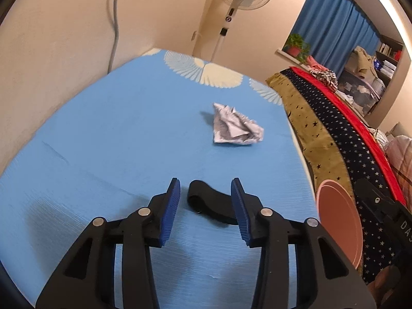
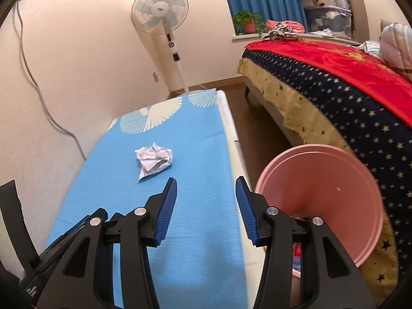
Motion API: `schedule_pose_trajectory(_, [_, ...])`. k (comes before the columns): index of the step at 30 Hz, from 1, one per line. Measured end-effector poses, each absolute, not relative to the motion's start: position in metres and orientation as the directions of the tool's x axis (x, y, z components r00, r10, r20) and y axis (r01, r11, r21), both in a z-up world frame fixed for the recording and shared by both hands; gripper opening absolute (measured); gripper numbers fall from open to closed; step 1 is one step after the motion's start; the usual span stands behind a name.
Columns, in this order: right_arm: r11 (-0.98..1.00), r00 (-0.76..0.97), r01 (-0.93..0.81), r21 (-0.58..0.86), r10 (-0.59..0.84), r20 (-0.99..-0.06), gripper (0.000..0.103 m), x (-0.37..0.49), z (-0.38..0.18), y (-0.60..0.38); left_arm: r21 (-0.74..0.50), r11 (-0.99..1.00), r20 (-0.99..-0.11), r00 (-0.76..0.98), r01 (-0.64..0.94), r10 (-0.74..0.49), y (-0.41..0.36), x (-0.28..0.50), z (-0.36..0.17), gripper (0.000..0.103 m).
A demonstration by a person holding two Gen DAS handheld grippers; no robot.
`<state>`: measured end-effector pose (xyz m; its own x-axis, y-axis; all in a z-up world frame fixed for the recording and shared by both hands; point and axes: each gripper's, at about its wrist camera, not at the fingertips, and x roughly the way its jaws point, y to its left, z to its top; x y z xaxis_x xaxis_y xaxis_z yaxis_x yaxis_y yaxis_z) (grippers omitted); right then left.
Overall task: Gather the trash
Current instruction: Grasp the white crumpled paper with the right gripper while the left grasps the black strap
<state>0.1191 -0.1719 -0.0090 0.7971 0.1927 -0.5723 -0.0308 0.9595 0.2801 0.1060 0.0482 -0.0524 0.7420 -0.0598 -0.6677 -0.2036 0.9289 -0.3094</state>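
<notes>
A long table (image 2: pixel 200 193) covered in a light blue cloth is running away from the viewer toward a white standing fan (image 2: pixel 159 10). A bed (image 2: pixel 347 97) under a starred blanket is lying along the table's right side. A pink bin (image 2: pixel 322 193) is standing between the bed and the table's right edge, near the viewer. A crumpled ball of white paper (image 1: pixel 235 126) is sitting mid-table, closer to the right edge. A short black strap (image 1: pixel 211 203) is lying near the front edge. The left gripper (image 1: pixel 205 209) and right gripper (image 2: pixel 206 212) are both hovering with jaws wide apart, holding nothing. The paper is probably light and soft, crushing easily; pinching across its bulkiest middle looks safest.
</notes>
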Motion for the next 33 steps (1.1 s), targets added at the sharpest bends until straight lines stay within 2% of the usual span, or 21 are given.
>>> schedule_pose_trajectory(7, [0.952, 0.778, -0.051, 0.301, 0.227, -0.586, 0.048, 0.144, -0.028, -0.161, -0.305, 0.93, -0.714, 0.695, -0.203, -0.083, 0.046, 0.119, -0.073, 0.039])
schedule_pose_trajectory(8, [0.95, 0.773, -0.053, 0.308, 0.235, -0.59, 0.048, 0.148, -0.03, -0.159, -0.301, 0.933, -0.717, 0.692, -0.196, -0.085, 0.046, 0.12, -0.074, 0.027])
schedule_pose_trajectory(10, [0.945, 0.763, -0.063, 0.32, 0.252, -0.595, 0.048, 0.157, -0.036, -0.154, -0.307, 0.935, -0.714, 0.692, -0.177, -0.103, 0.046, 0.124, -0.075, 0.009])
schedule_pose_trajectory(15, [0.935, 0.745, -0.108, 0.337, 0.301, -0.596, 0.048, 0.181, -0.045, -0.137, -0.271, 0.947, -0.687, 0.724, -0.175, -0.063, 0.048, 0.128, -0.068, 0.008])
schedule_pose_trajectory(23, [0.916, 0.712, -0.163, 0.367, 0.367, -0.599, 0.048, 0.216, -0.055, -0.12, -0.256, 0.919, -0.66, 0.749, -0.298, 0.059, 0.072, 0.135, -0.064, 0.007])
schedule_pose_trajectory(33, [0.905, 0.676, -0.167, 0.39, 0.394, -0.623, 0.048, 0.263, -0.067, -0.102, -0.246, 0.919, -0.671, 0.738, -0.308, 0.068, 0.075, 0.144, -0.069, 0.007])
